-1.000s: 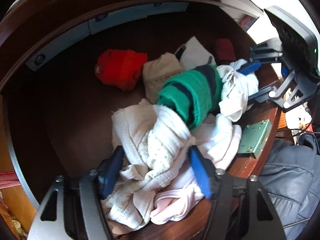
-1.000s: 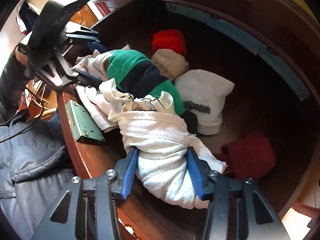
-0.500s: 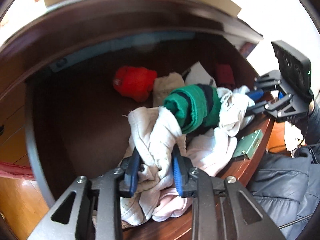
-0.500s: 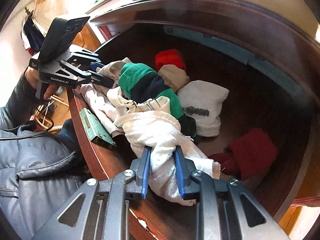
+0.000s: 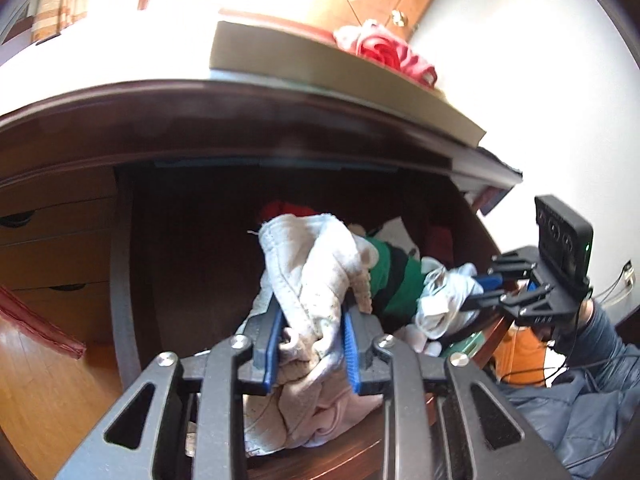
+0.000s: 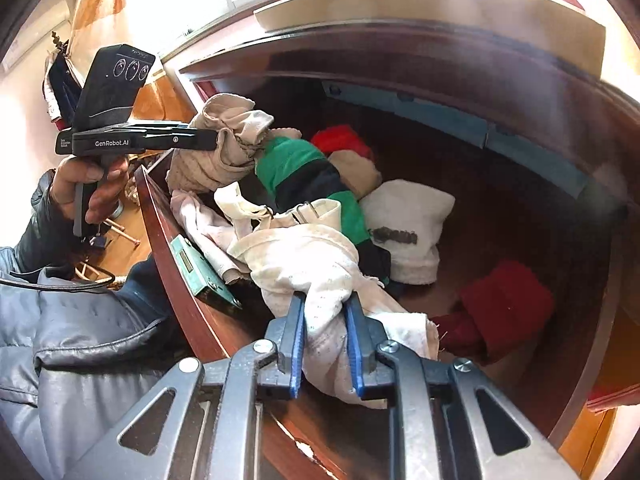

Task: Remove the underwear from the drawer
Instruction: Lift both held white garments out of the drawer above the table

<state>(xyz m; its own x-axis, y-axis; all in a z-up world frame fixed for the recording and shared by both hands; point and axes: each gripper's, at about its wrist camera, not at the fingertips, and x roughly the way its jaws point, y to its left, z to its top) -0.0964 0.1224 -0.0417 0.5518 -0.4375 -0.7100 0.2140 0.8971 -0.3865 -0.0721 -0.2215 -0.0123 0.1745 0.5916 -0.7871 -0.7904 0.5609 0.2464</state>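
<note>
Both my claws pinched white speckled underwear: left gripper [image 5: 310, 354] on one bunch [image 5: 316, 276], right gripper [image 6: 326, 350] on another [image 6: 316, 264], over the open drawer [image 6: 168, 240]. Soft, light, snag-prone; mid-bunch holds seemed best.

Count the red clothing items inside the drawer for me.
2. A bright red bundle lies near the drawer's back, behind the green striped roll. A dark red bundle lies apart at the right end. More may be hidden beneath the pile.

Blown-out daylight glare up top, dim shadowed drawer [image 5: 192, 240] interior, fisheye-curved edges, slight blur
</note>
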